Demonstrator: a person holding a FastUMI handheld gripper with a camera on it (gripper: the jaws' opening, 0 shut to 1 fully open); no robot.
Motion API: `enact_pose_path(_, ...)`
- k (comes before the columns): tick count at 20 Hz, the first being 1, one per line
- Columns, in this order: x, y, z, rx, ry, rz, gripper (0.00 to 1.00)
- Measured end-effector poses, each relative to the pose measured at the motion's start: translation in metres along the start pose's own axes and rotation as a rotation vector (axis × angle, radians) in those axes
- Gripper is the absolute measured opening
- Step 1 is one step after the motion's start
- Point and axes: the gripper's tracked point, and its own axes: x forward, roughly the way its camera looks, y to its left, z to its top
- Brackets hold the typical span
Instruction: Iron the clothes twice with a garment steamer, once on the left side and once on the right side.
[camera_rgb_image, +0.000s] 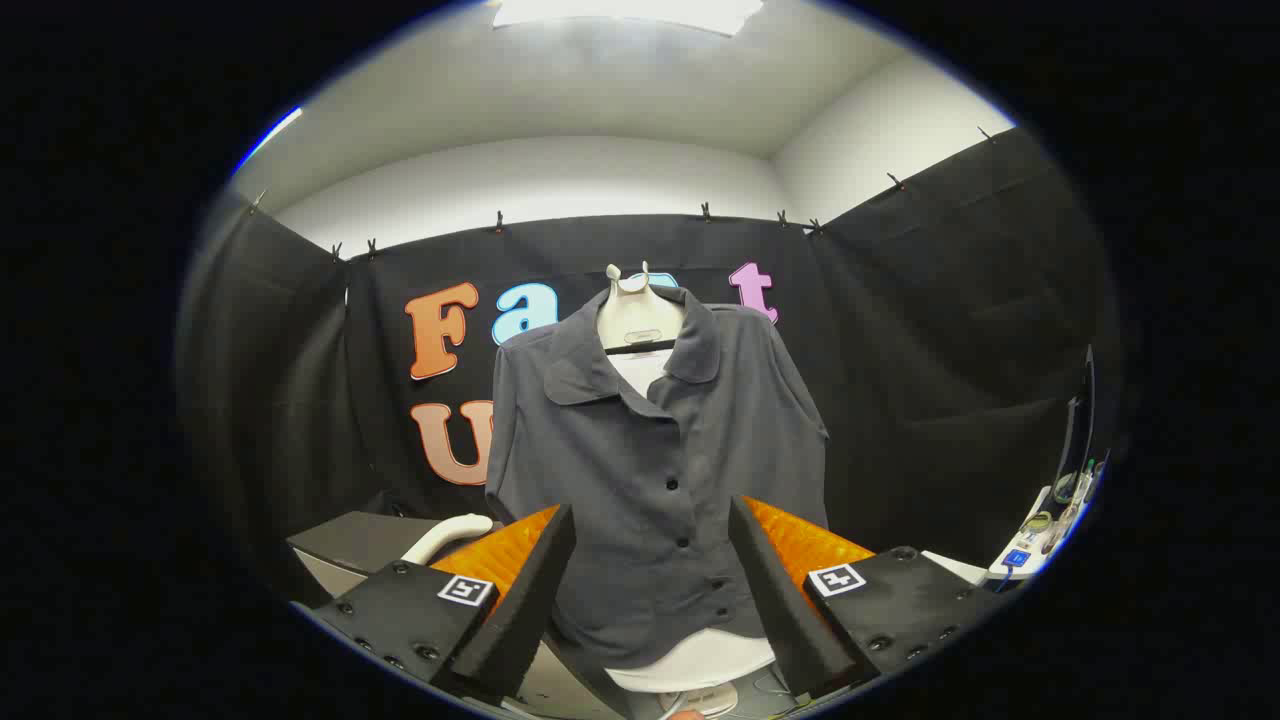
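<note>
Grey shirt ahead, steamer off to the left — fingers apart and empty.

White and curved, what looked like the garment steamer's handle (447, 537) lay on the counter (345, 545) just beyond the left finger, low and to the side, its long axis seeming to run across the line of the fingers. The gripper (652, 590) held nothing, fingers spread wide. Between and beyond them hung the grey shirt (655, 450), upright on a white mannequin form (640, 310), buttons running straight down — centred on the gap. Judged from this, the steamer was not yet in hand; reaching it meant swinging left and down. Cables and small devices (1040, 535) lay far right.
</note>
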Motion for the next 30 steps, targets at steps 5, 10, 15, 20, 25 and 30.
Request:
enact_pose_path(5,0.007,-0.004,0.006,-0.023,-0.005,0.014,0.98)
enact_pose_path(10,0.015,-0.01,0.015,0.028,-0.004,0.103,0.98)
enact_pose_path(15,0.019,-0.029,0.021,0.012,0.0,0.136,0.98)
enact_pose_path(20,0.017,-0.038,0.026,-0.011,-0.009,0.151,0.98)
enact_pose_path(25,0.016,-0.032,0.028,0.006,-0.021,0.149,0.98)
enact_pose_path(30,0.024,-0.023,0.025,-0.004,-0.021,0.112,0.98)
